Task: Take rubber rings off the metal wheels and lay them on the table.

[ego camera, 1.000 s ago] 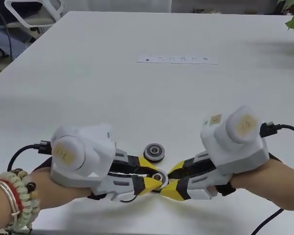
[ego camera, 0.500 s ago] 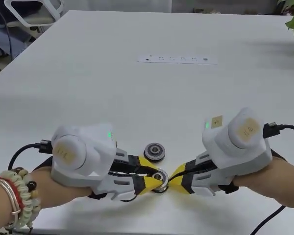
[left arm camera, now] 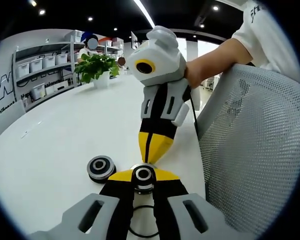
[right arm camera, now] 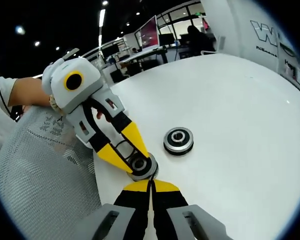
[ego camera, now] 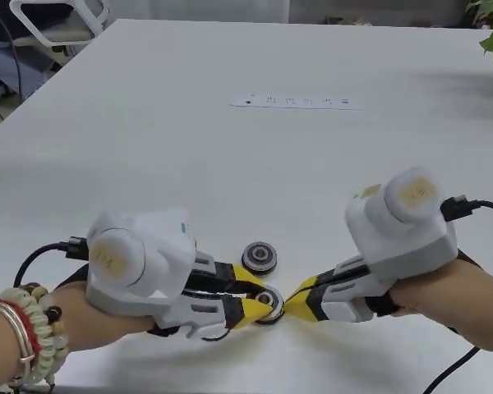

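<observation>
At the near edge of the white table [ego camera: 148, 148], a metal wheel [ego camera: 269, 298] is clamped between the yellow-tipped jaws of the left gripper [ego camera: 261, 300], which is pointed in from the left. The right gripper [ego camera: 290, 297] is pointed in from the right, its jaws pressed together and their tips set right against the rim of that wheel; whether anything is pinched between them cannot be told. A second wheel [ego camera: 259, 256], ringed by a dark band, is laid flat just beyond the two grippers, apart from both. A thin black loop [ego camera: 218, 336] is seen on the table under the left gripper. Far off, a white socket strip [ego camera: 294, 101] is laid across the table.
</observation>
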The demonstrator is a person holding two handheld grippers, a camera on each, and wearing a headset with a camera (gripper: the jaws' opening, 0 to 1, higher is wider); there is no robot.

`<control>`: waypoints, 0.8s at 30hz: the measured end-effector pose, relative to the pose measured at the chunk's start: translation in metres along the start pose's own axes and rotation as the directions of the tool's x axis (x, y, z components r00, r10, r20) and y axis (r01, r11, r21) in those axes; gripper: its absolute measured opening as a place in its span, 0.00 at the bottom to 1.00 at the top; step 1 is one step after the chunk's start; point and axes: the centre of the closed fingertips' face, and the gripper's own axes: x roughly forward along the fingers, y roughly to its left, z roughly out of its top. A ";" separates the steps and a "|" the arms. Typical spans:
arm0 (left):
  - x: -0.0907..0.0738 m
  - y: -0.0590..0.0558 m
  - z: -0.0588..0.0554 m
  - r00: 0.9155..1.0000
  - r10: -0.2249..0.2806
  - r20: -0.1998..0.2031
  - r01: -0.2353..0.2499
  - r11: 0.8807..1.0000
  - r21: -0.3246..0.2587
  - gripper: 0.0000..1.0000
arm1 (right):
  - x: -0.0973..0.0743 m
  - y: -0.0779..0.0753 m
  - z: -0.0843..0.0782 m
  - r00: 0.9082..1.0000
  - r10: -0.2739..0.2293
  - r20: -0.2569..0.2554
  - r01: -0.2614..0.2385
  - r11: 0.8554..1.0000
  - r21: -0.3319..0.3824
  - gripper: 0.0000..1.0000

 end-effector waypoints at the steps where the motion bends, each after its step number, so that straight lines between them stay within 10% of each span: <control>1: 0.000 0.000 0.000 1.000 0.000 0.000 0.000 1.000 0.000 0.08 | -0.001 0.000 0.001 1.000 0.003 0.008 -0.003 1.000 0.019 0.00; 6: 0.000 0.000 0.000 1.000 0.002 0.000 -0.002 1.000 0.000 0.08 | -0.003 0.002 0.011 0.997 0.031 0.077 -0.039 0.994 0.101 0.00; 24: 0.000 0.000 0.001 1.000 0.003 0.005 -0.003 1.000 -0.004 0.08 | -0.004 0.010 0.016 0.997 0.041 0.066 -0.047 0.995 0.083 0.00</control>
